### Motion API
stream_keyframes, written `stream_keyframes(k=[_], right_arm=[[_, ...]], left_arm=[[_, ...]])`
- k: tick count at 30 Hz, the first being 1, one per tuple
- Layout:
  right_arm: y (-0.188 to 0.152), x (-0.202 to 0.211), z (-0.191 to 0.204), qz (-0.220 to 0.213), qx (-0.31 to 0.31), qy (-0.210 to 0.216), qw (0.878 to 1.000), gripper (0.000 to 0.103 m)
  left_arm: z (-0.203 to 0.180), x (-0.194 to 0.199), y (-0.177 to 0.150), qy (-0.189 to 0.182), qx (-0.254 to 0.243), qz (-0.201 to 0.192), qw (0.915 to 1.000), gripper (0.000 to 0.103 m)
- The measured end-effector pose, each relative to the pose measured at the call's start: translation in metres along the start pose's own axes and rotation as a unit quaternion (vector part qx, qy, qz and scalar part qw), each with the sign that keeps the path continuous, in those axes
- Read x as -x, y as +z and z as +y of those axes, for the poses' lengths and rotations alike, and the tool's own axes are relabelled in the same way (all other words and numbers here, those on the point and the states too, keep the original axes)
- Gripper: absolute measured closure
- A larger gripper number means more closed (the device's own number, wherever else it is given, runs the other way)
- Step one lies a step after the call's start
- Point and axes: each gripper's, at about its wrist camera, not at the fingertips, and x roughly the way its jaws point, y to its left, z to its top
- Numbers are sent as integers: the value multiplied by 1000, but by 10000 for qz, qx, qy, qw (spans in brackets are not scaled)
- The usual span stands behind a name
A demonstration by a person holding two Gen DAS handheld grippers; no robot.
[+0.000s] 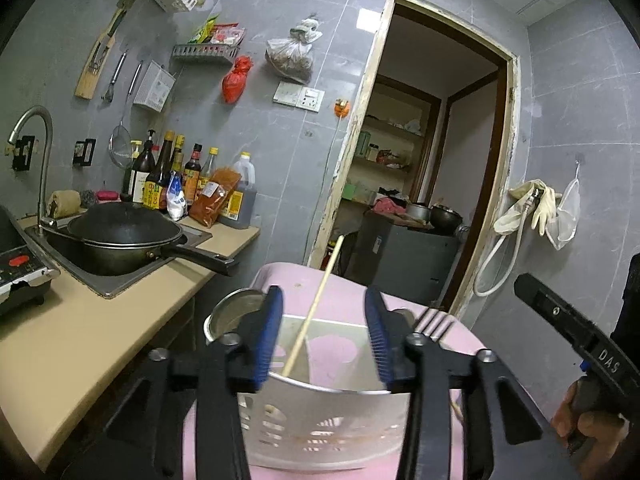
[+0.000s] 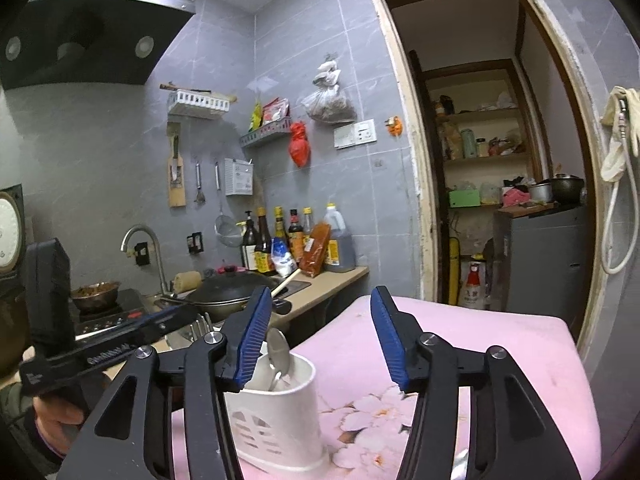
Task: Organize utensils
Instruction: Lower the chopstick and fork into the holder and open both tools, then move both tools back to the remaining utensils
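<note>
A white slotted utensil holder [image 1: 320, 420] stands on the pink table [image 1: 320, 292]. It also shows in the right wrist view [image 2: 280, 412]. A wooden chopstick [image 1: 316, 304] leans out of it, and a fork [image 1: 434, 320] and a steel ladle bowl [image 1: 232, 310] stick up beside my fingers. A steel spoon [image 2: 278, 354] stands in the holder. My left gripper [image 1: 324, 336] is open, its jaws wide on either side of the chopstick above the holder. My right gripper [image 2: 320, 340] is open and empty, just right of the holder.
A counter [image 1: 72, 332] on the left carries a sink with a black wok [image 1: 124, 236], an induction cooker [image 1: 20, 272] and sauce bottles [image 1: 176, 176]. An open doorway [image 1: 420, 168] lies behind the table. Racks and utensils hang on the grey wall.
</note>
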Motion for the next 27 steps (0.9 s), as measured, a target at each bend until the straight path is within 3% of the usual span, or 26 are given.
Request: stream_keyframes(k=[1, 3, 7, 13, 16, 21, 27], right_arm=[[1, 4, -2, -16, -5, -46, 10000, 46], [1, 14, -5, -78, -25, -131, 9999, 30], [2, 34, -10, -163, 55, -357, 9992, 23], [2, 68, -18, -326, 205, -751, 9964, 2], [2, 82, -19, -375, 363, -982, 9938, 0], [-4, 104, -25, -338, 721, -1422, 9866, 0], [-18, 125, -46, -62, 950, -1915, 9769, 0]], left_arm=[[-3, 3, 1, -11, -15, -13, 10000, 58], [-10, 7, 3, -21, -72, -15, 10000, 49], [-25, 15, 4, -44, -181, -40, 9998, 29], [-48, 24, -3, -125, -389, -72, 9991, 14], [-57, 28, -9, -124, -431, -92, 9990, 7], [-73, 33, -21, -142, -605, -91, 9980, 7], [-95, 26, -38, -320, -882, 215, 9954, 7]])
